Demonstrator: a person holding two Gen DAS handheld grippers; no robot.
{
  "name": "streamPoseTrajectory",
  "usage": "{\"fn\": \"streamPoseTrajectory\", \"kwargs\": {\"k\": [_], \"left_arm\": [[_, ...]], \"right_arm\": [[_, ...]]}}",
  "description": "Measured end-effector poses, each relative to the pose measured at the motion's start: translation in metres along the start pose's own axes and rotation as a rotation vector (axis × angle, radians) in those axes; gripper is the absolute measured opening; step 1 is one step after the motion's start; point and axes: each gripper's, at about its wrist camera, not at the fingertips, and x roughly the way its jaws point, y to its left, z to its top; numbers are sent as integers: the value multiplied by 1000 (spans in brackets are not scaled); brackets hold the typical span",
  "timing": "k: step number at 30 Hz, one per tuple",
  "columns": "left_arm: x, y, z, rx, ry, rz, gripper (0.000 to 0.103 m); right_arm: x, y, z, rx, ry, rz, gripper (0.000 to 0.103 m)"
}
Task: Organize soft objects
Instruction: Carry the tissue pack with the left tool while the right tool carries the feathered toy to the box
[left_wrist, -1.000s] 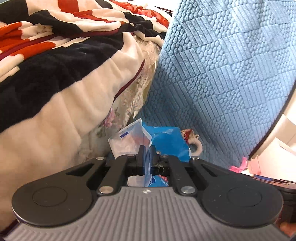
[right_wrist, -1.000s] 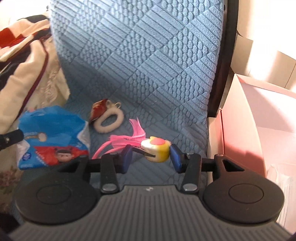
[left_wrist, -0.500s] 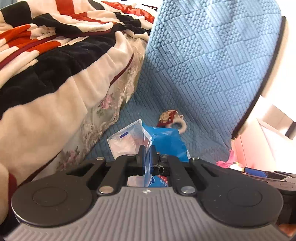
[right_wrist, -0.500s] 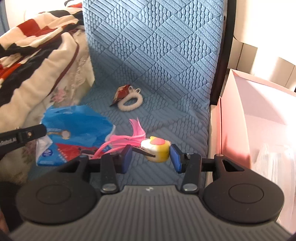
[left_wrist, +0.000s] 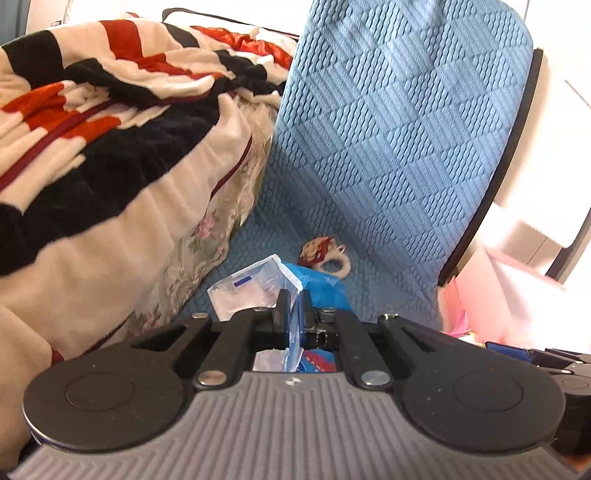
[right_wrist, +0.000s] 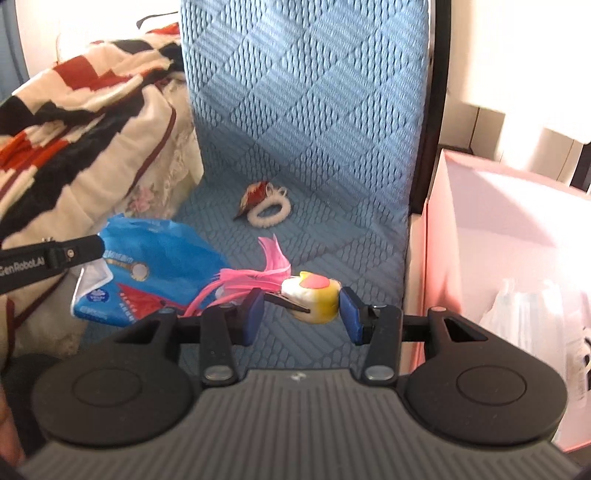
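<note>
A blue tissue pack (left_wrist: 321, 284) with a clear plastic end hangs from my left gripper (left_wrist: 293, 299), which is shut on the pack's thin edge. The right wrist view shows the same tissue pack (right_wrist: 155, 266) lifted over the seat at the left. My right gripper (right_wrist: 301, 310) is shut on a small yellow-and-white plush clip (right_wrist: 314, 299) with pink feathers (right_wrist: 258, 277) trailing left. A white scrunchie with a red bow (right_wrist: 267, 210) lies on the blue seat, apart from both grippers.
A blue quilted chair cover (right_wrist: 306, 92) forms seat and back. A striped red, black and cream blanket (left_wrist: 110, 147) is heaped at the left. At the right stands an open pink box (right_wrist: 498, 229) holding a clear plastic bag (right_wrist: 528, 317).
Both grippers have drawn back from the seat and risen a little, carrying the tissue pack and the plush clip. The scrunchie looks farther off, and more of the pink box shows.
</note>
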Motion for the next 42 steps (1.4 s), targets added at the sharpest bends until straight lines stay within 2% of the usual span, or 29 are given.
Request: {"fn": "streamPoseTrajectory", "kwargs": {"k": [10,19,27,35,42], "left_arm": [[-19,-32,42,14,-80,-72,5],[-24,-91,67,66,-125,-155,5],[-16,-142,84,93,-144,-223,5],[-8,-200,81,120,-141,-307,5],[15,-244,46,176,-74,-352,5]], "right_arm": [[-32,-19,41,11,-103,-24,48],[-64,-48,74,17,-181,-59,48],[-82,-94,91,38,-213,-120,48],[-96,-141,92,74,-222,-176,48],[-98,-186,70,137,-199,-235,48]]}}
